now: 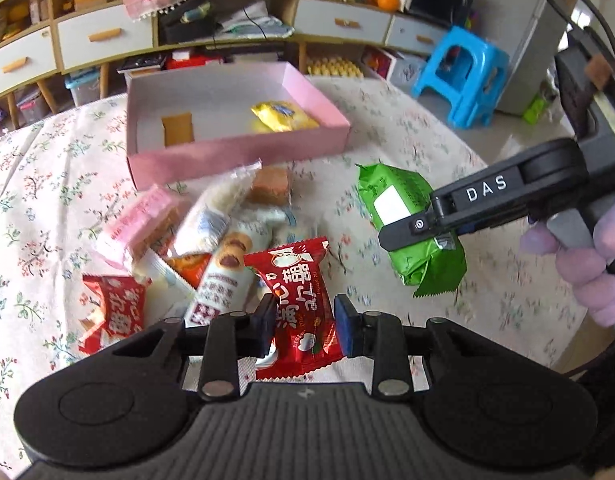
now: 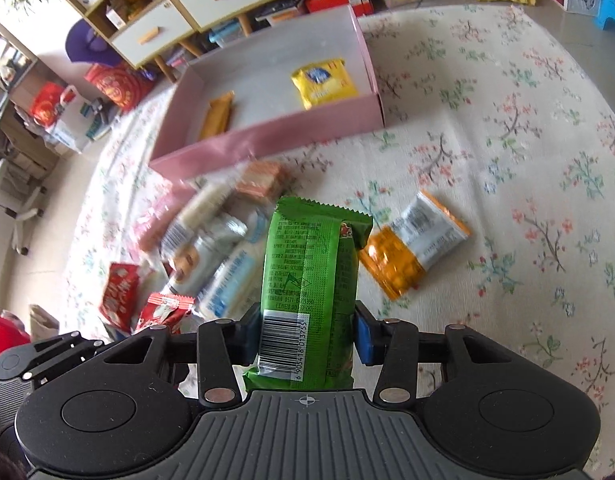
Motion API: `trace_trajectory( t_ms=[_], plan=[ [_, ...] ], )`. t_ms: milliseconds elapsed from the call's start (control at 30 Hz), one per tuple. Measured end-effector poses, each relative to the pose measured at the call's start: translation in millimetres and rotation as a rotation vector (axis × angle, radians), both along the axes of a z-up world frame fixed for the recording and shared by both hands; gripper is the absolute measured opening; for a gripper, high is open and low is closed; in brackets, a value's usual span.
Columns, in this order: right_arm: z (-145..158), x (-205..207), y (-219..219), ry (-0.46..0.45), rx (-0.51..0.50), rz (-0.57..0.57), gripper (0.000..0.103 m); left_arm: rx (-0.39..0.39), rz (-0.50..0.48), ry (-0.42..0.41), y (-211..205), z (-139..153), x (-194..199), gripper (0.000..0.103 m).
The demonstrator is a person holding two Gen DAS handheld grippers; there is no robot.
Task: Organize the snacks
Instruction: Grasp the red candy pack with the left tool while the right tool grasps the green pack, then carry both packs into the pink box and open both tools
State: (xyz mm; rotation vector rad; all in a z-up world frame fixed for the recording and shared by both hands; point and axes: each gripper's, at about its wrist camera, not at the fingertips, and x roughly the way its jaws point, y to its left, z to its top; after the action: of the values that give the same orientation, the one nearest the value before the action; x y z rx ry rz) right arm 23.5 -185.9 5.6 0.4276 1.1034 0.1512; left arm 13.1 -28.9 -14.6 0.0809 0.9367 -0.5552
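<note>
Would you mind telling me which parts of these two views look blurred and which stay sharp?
Left wrist view: the snack pile is motion-smeared, the red packet in the left gripper is crisp, and shelves bow from fisheye. Right wrist view: the green packet in the right gripper is sharp, barcode readable, while the pile and pink box edge are blurred.

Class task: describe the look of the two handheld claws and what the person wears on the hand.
Both claws, left claw and right claw, are black with ribbed grey bodies, silver rivets and blue pads. The right one is lettered "DAS", with a black cable. A lilac glove is worn.
</note>
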Motion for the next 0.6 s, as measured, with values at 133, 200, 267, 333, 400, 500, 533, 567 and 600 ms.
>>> trace_trajectory(
  t_ms=[133,200,267,333,400,500,533,567,600],
  plan=[
    [6.1,9.6,-2.2,-0.024,0.019,-0.014,0.044,-0.024,0.038,-0.017,2.3,5.1,10.8,0.028],
    [7.3,15.7,-4.3,-0.034,0.027,-0.027,0.044,-0.036,0.059,-0.022,3.3,7.7,17.1,0.028],
    [7.5,22.0,-6.5,-0.045,0.045,-0.04,0.044,-0.047,0.077,-0.029,4.2,10.6,24.0,0.028],
    [7.6,29.4,-8.7,-0.053,0.062,-0.057,0.044,-0.056,0.093,-0.036,4.5,12.8,32.3,0.028],
    [8.3,38.3,-10.4,-0.062,0.084,-0.071,0.044,-0.068,0.116,-0.039,5.2,13.8,41.5,0.028],
    [12.6,53.8,-12.2,-0.084,0.103,-0.091,0.044,-0.088,0.154,-0.034,6.3,13.6,55.4,0.028],
    [14.1,58.2,-12.1,-0.092,0.109,-0.094,0.044,-0.095,0.166,-0.03,6.2,13.3,60.5,0.028],
    [15.3,62.8,-11.9,-0.097,0.114,-0.096,0.044,-0.097,0.173,-0.024,4.9,13.1,66.9,0.028],
    [16.3,68.8,-11.9,-0.094,0.12,-0.099,0.044,-0.088,0.173,-0.021,2.5,13.5,74.4,0.028]
  ],
)
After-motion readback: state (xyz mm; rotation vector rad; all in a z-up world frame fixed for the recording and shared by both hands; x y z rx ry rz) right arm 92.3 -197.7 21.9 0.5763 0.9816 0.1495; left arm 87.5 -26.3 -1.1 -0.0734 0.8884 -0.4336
